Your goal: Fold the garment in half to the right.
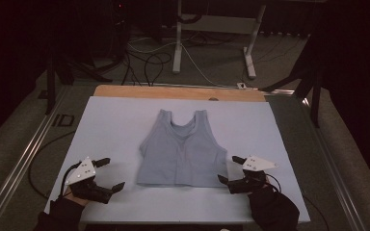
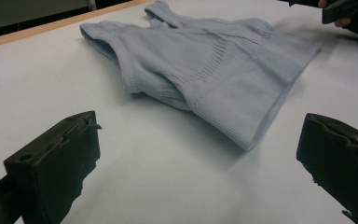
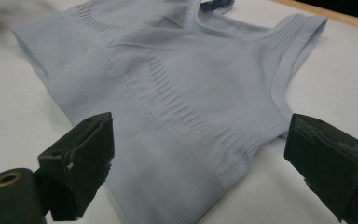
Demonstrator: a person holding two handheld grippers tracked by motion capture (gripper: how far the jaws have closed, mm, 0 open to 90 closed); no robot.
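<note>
A pale blue sleeveless knit top [image 1: 182, 150] lies flat in the middle of the white table sheet [image 1: 115, 120], neck toward the far edge. My left gripper [image 1: 114, 173] rests open a short way off the top's lower left corner, and its own view looks across bare sheet at the hem [image 2: 242, 93] between wide-apart jaws. My right gripper [image 1: 227, 169] stands open right at the lower right corner, its jaws spread on either side of the ribbed hem and side seam [image 3: 186, 140]. Neither gripper holds anything.
A wooden table edge [image 1: 178, 92] shows beyond the sheet's far side. Behind it the floor carries cables and white table legs [image 1: 177, 48]. Metal rails [image 1: 19, 159] run along both sides of the table. The other gripper [image 2: 340, 11] peeks in at the left gripper view's top right.
</note>
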